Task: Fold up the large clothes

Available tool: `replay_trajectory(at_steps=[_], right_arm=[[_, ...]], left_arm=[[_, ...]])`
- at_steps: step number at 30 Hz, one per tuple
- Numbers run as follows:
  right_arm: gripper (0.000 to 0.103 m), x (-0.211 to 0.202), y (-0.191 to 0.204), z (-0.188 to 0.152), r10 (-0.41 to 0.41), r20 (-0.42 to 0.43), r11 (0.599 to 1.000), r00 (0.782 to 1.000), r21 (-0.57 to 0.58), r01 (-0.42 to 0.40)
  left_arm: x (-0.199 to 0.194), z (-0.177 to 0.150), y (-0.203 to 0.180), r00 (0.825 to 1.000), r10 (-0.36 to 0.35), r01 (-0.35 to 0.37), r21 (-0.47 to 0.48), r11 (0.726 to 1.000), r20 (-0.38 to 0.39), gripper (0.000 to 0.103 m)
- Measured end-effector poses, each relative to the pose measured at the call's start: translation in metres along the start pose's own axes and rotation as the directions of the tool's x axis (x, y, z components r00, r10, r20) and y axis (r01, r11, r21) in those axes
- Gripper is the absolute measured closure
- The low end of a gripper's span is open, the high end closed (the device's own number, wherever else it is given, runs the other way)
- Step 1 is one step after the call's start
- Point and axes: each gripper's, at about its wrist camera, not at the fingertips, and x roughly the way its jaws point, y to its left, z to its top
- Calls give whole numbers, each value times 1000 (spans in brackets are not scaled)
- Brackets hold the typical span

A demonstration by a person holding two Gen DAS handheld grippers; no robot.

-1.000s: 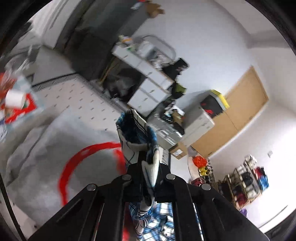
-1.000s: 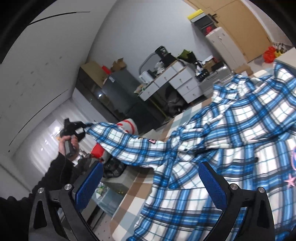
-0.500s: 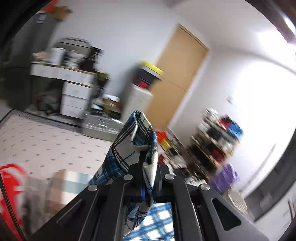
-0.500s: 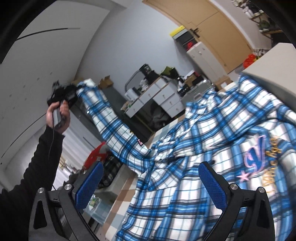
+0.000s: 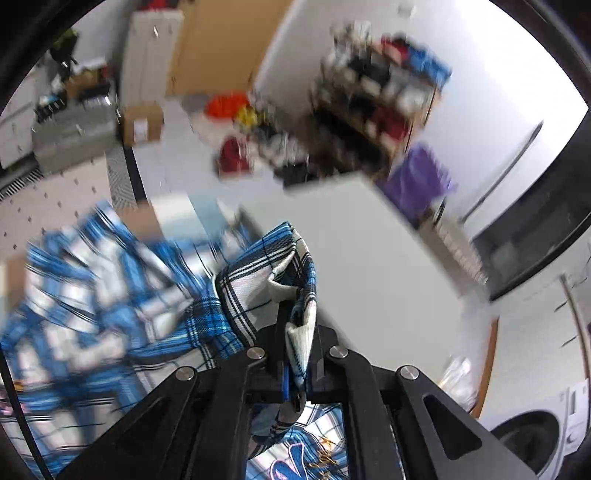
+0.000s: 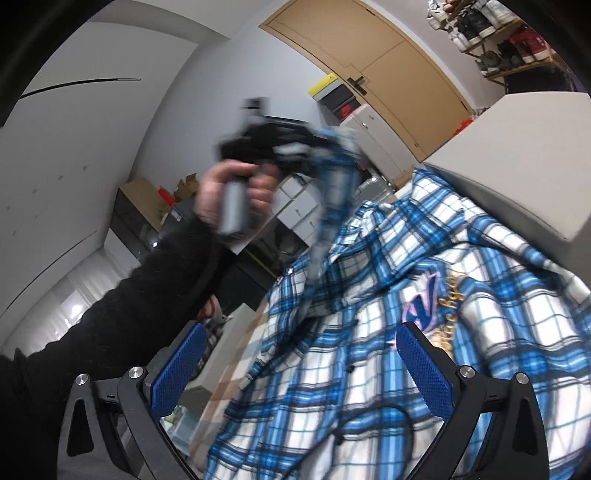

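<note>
— Between the left gripper's [image 5: 297, 354] pads: what's held?

— The cuff [image 5: 280, 280] of the plaid shirt [image 6: 369, 350]. Jaws pressed together on it, fabric bunched up and poking forward past the tips. Sleeve trails back down to the rest of the garment.

— From the right wrist view?

— Left hand [image 6: 236, 195] is up in the air, blurred, gripping the tool handle, black sleeve [image 6: 147, 295] behind it. Plaid sleeve hangs from that gripper down to the shirt's shoulder.

— Shirt position?

— Blue, white and black check, spread across a checked tan-and-white surface [image 6: 236, 369], embroidered logo [image 6: 436, 295] facing up. Its upper edge lies against a pale grey box-like block [image 6: 517, 155]. I cannot tell whether that surface is a tabletop or a bed.

— Right gripper [image 6: 301, 365]?

— Spread wide, blue pads [image 6: 177, 369] well apart, nothing pinched. Shirt body lies beyond and between them.

— Background?

— Tan door [image 6: 388, 62], white drawers, shoe rack [image 6: 491, 29] at upper right.
</note>
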Motion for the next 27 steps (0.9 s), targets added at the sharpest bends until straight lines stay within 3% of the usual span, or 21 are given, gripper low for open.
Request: replay_trajectory(at_steps=[4, 7, 9, 10, 13, 15, 17, 20, 25, 27], right_arm=[[0, 0, -13, -4, -10, -25, 999, 1000, 45, 11], [0, 2, -18, -5, -2, -53, 998, 999, 60, 5], [0, 3, -17, -5, 3, -62, 998, 998, 55, 0], [0, 2, -17, -5, 1, -63, 999, 998, 51, 2], [0, 2, -17, -4, -6, -70, 999, 997, 53, 10], [0, 5, -19, -3, -9, -72, 998, 997, 66, 13], [0, 6, -19, -3, -7, -73, 997, 997, 72, 12], [0, 11, -13, 1, -14, -77, 998, 997, 54, 18], [0, 29, 1, 17, -59, -96, 998, 994, -24, 57], [0, 43, 10, 33, -107, -117, 992, 987, -78, 98]], left_arm=[[59, -18, -15, 990, 40, -35, 39, 999, -134, 102], [80, -38, -18, 968, 63, -51, 56, 997, -244, 100], [77, -45, -19, 951, 11, 8, 59, 998, -308, 84], [70, -51, -16, 943, -36, 54, 45, 998, -330, 81], [30, -62, -6, 952, -102, 120, 46, 992, -288, 75], [-3, -66, 13, 965, -123, 137, 47, 989, -231, 41], [-37, -70, 41, 981, -103, 110, 35, 993, -162, 24], [-78, -79, 102, 996, -3, 1, -15, 1000, -94, 24], [-111, -105, 199, 981, 169, -183, -154, 971, -98, 24], [-107, -113, 200, 981, 170, -186, -198, 962, -97, 24]])
